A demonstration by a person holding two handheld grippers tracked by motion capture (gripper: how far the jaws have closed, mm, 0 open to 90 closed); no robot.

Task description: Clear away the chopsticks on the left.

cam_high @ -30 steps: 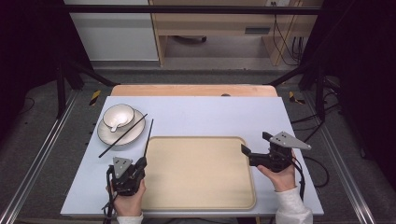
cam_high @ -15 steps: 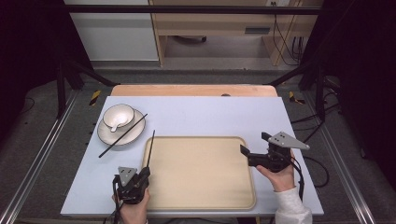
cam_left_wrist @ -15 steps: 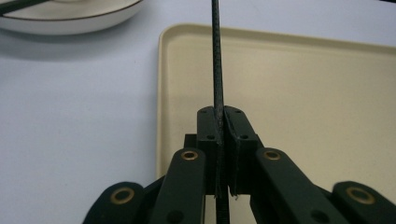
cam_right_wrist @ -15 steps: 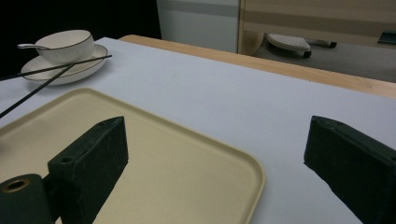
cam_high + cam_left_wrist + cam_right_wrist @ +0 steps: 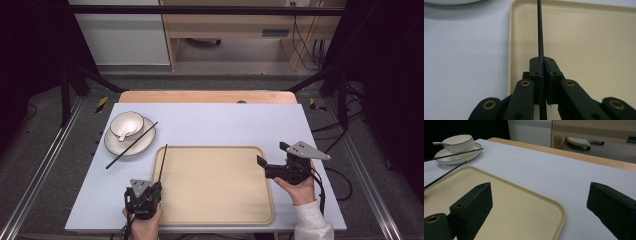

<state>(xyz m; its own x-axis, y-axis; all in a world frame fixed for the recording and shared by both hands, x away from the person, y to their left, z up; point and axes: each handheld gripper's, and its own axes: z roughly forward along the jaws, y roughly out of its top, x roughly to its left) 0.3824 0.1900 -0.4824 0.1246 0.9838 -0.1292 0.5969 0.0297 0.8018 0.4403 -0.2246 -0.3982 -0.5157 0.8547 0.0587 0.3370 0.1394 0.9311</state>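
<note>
From above, we see the left gripper (image 5: 152,189) low at the near left of the tabletop (image 5: 215,122), pinching one black chopstick (image 5: 161,164) that runs away from us along the left rim of the beige tray (image 5: 215,212). A second chopstick (image 5: 131,145) lies slantwise across the plate (image 5: 144,144) at the far left, its near end out over the tabletop; a bowl (image 5: 127,123) with a spoon (image 5: 124,135) in it stands on that plate. The right gripper (image 5: 270,161) hovers by the tray's right edge, jaws spread, nothing between them, pointing left over the tray. In the left gripper view, we look along the left gripper (image 5: 542,65): its two black jaws are pressed together on the chopstick (image 5: 539,30), which rises straight up the picture, just inside the tray's (image 5: 586,40) left rim, with the pale tabletop (image 5: 466,50) at the left. In the right gripper view, the right gripper (image 5: 539,202) stands wide open above the tray's (image 5: 524,205) corner, holding nothing; beyond it we see the bowl (image 5: 459,142) on the plate (image 5: 471,153), the spoon's (image 5: 439,143) handle sticking out, the second chopstick (image 5: 459,153) lying over the plate, and the held chopstick (image 5: 444,176) slanting in at the left edge.
</note>
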